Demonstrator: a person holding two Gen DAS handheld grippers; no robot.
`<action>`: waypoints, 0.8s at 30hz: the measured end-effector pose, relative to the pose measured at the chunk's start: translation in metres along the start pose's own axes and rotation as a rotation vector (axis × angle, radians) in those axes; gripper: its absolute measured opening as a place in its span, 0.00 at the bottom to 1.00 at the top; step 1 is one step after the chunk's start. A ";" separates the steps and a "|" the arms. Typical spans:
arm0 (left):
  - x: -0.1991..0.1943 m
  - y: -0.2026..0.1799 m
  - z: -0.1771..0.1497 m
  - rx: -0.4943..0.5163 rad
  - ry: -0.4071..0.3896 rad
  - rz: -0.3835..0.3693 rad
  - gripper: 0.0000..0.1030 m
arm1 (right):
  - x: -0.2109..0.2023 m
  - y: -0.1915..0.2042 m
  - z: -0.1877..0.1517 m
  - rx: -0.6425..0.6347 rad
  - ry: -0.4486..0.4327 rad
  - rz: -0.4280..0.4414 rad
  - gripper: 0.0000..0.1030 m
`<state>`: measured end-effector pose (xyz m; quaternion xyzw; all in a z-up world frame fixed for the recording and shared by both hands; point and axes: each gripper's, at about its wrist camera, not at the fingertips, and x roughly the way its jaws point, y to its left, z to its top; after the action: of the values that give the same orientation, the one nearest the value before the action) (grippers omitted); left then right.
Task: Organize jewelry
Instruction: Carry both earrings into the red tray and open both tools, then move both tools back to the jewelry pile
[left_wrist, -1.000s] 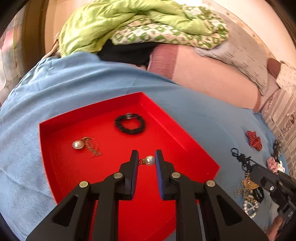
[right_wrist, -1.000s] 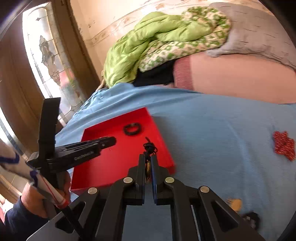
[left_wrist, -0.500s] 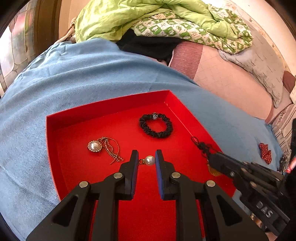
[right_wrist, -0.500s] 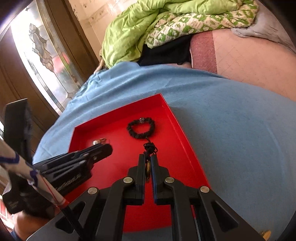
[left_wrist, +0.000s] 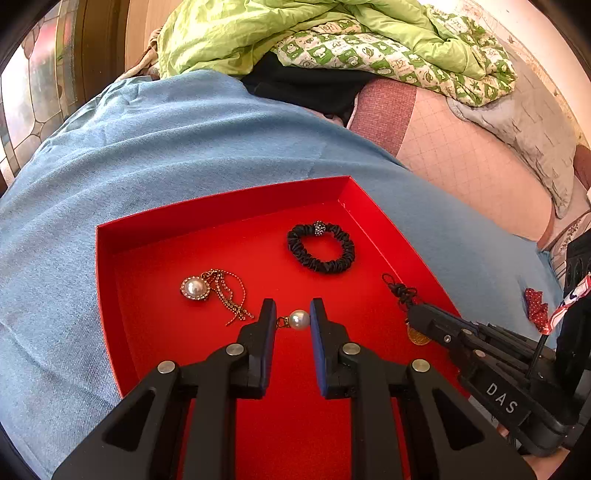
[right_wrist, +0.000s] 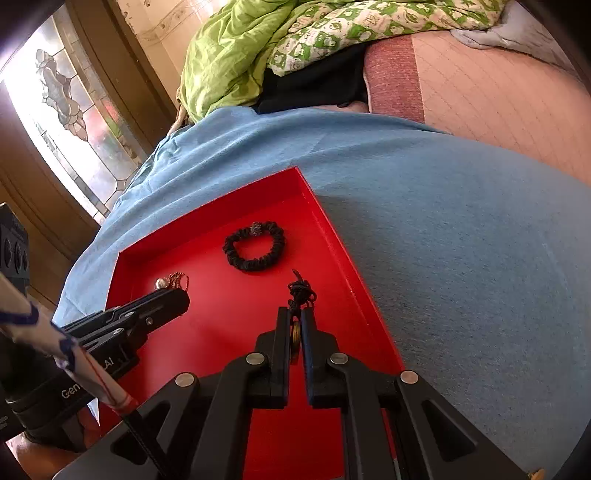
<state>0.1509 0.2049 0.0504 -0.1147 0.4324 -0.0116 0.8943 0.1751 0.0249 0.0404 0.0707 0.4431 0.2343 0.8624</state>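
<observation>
A red tray (left_wrist: 221, 206) (right_wrist: 332, 236) lies on the blue cloth. In it are a black scrunchie bracelet (left_wrist: 320, 248) (right_wrist: 254, 250) and a pearl brooch with chains (left_wrist: 195, 288) (right_wrist: 162, 283). My left gripper (left_wrist: 293, 314) is shut on a pearl earring (left_wrist: 298, 319) and holds it over the tray; it also shows in the right wrist view (right_wrist: 177, 299). My right gripper (right_wrist: 294, 315) is shut on a gold coin pendant with a black knotted cord (right_wrist: 301, 293) (left_wrist: 402, 293) over the tray's right side; it also shows in the left wrist view (left_wrist: 415, 314).
The blue cloth (left_wrist: 166, 147) covers the bed. A green quilt (left_wrist: 295, 33) and a grey pillow (left_wrist: 528, 122) are piled at the back. A red polka-dot bow (left_wrist: 535, 306) lies on the cloth to the right. A stained-glass window (right_wrist: 66, 103) is at the left.
My right gripper has carried the pendant from the cloth over the tray. My left gripper has kept its hold on the pearl earring while the view shifted closer to the tray.
</observation>
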 end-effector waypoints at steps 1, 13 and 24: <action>0.000 0.000 0.000 0.000 -0.001 0.001 0.17 | -0.001 0.000 0.000 0.001 0.000 0.001 0.07; -0.004 0.001 -0.002 -0.008 -0.016 0.020 0.48 | -0.021 -0.003 -0.001 0.025 -0.029 0.021 0.18; 0.007 -0.013 -0.011 0.047 0.070 0.077 0.49 | -0.100 -0.009 -0.029 0.025 -0.116 0.025 0.18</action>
<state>0.1478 0.1894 0.0406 -0.0767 0.4673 0.0087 0.8807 0.1052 -0.0323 0.0927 0.1005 0.3943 0.2351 0.8827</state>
